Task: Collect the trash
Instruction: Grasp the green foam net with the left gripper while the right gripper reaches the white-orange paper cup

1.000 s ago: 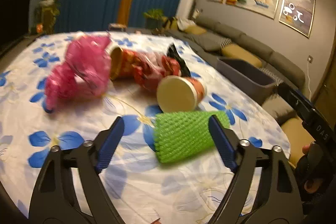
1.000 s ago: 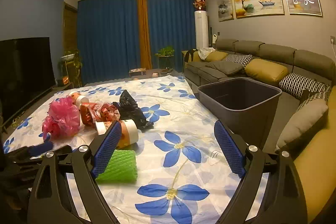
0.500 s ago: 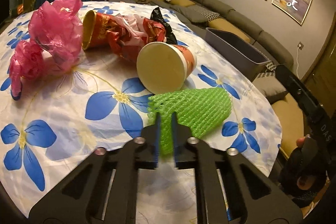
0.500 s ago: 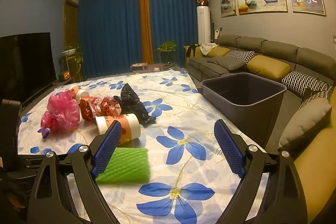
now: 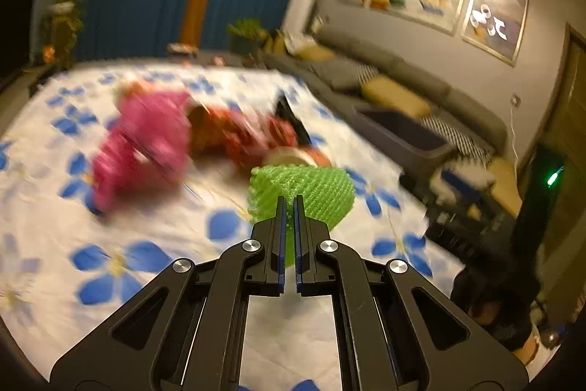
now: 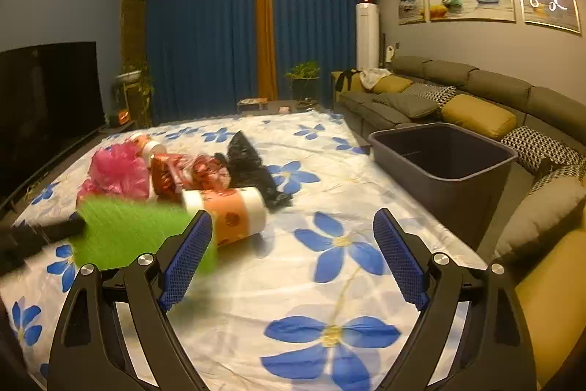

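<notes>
Pinching the green foam net (image 5: 311, 189) at its near edge, your left gripper (image 5: 289, 233) has both pads pressed together on the mesh, so the sleeve sticks out ahead of the fingertips and looks lifted off the floral tablecloth (image 5: 121, 281). That edge grip makes sense, I'd say: the net is soft and squashes flat, so a thin pinch is enough and the rest just hangs forward

Your right gripper (image 6: 293, 255) has its fingers wide apart with nothing between them, hovering low over the cloth near the paper cup (image 6: 234, 211), which lies on its side. Looks parked ready for the next piece while the left carries

The net itself: bright lime, knitted honeycomb texture, tube-shaped and open at the end, partly collapsed where it is clamped. In the right wrist view it shows as a smeared green patch (image 6: 124, 229) at the left, just beside the cup, too blurred to read detail

Other trash sits grouped further back: pink plastic bag (image 6: 113, 171), red crumpled wrapper (image 6: 190, 171), black bag (image 6: 249, 163). The grey bin (image 6: 450, 178) stands at the table's right edge by the sofa, apparently empty. It is well apart from the net, so you probably need a carry across before release
</notes>
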Demonstrator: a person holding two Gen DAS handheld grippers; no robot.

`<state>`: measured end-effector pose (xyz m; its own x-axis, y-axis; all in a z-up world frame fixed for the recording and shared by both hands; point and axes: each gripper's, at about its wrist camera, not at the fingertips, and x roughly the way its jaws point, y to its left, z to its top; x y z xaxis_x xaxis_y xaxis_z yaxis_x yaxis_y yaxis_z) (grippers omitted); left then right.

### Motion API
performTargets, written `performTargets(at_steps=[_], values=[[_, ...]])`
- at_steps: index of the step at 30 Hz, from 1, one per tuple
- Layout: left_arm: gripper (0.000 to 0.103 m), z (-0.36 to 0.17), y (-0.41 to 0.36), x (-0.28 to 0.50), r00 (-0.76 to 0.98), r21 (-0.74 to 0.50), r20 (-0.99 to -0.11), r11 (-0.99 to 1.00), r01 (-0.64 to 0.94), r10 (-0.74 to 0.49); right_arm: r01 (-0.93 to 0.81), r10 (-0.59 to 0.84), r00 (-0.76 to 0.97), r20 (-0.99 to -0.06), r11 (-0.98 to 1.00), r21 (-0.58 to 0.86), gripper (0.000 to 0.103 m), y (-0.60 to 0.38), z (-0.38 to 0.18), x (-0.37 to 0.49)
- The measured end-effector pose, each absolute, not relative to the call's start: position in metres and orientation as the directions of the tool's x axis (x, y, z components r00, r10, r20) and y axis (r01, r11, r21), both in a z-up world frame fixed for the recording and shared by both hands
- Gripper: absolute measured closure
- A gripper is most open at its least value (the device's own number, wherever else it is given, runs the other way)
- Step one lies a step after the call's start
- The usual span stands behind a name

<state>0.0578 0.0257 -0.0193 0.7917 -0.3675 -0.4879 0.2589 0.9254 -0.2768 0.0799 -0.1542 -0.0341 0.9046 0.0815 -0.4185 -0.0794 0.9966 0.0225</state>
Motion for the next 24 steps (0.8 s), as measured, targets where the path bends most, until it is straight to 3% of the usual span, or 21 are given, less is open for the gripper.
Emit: performTargets(at_steps=[4,8,18,21,24], values=[[0.100,0.000,0.054,0.047,0.855,-0.293,-0.424,0.938,0.185,-0.300,-0.112,0.104,0.891,-0.441,0.994,0.009,0.016,-0.137,-0.038,0.089],[0.100,0.005,0.073,0.041,0.891,-0.289,-0.400,0.952,0.101,-0.215,-0.143,0.114,0.879,-0.464,0.989,-0.027,0.023,-0.114,-0.040,0.101],[0.100,0.001,0.091,0.040,0.891,-0.318,-0.399,0.944,0.086,-0.215,-0.146,0.030,0.841,-0.540,0.974,-0.172,0.041,-0.073,-0.056,0.140],[0.100,0.000,0.092,0.040,0.891,-0.318,-0.399,0.944,0.088,-0.218,-0.126,-0.001,0.829,-0.560,0.974,-0.187,0.054,-0.076,-0.062,0.148],[0.100,0.000,0.092,0.040,0.890,-0.322,-0.396,0.942,0.097,-0.226,-0.115,-0.011,0.812,-0.584,0.977,-0.178,0.074,-0.082,-0.067,0.152]])
